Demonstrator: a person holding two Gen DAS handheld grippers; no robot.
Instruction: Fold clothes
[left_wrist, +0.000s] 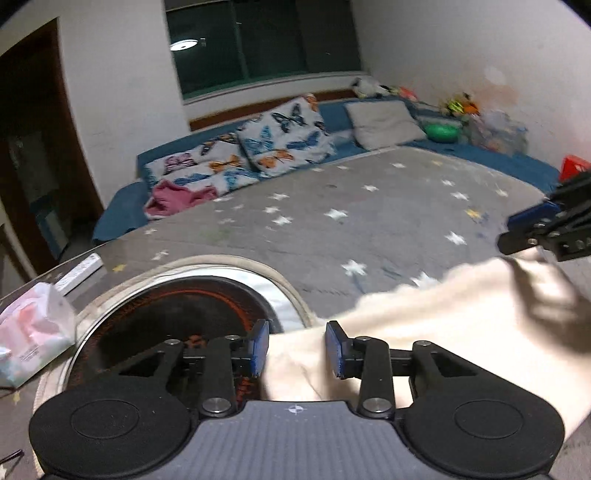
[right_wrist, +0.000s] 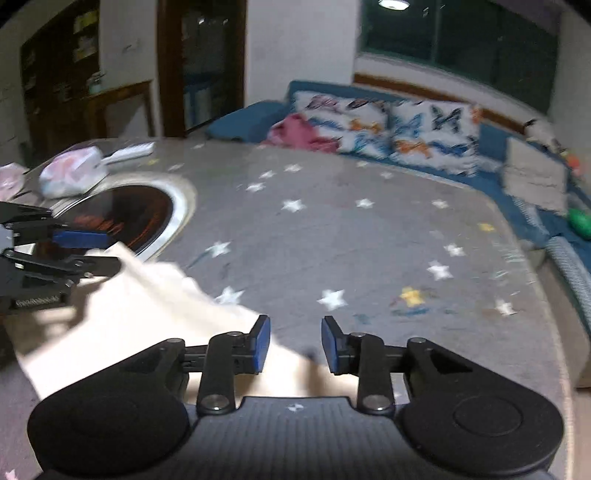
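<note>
A cream cloth (left_wrist: 443, 314) lies on the grey star-patterned surface (left_wrist: 332, 206), running from my left gripper to my right one. In the left wrist view my left gripper (left_wrist: 297, 349) is open, its blue pads wide apart with one end of the cloth lying between them. My right gripper (left_wrist: 517, 232) shows at the right edge, just above the cloth's far end. In the right wrist view my right gripper (right_wrist: 295, 345) is open over a corner of the cloth (right_wrist: 129, 314). My left gripper (right_wrist: 110, 251) is at the left, open above the cloth's edge.
A round black hob with a metal rim (left_wrist: 177, 314) (right_wrist: 122, 214) is set into the surface beside the cloth. A tissue pack (left_wrist: 33, 332) and a white strip (left_wrist: 79, 271) lie near it. Behind are a blue sofa, butterfly cushions (left_wrist: 280, 136) and a pink garment (left_wrist: 173, 199).
</note>
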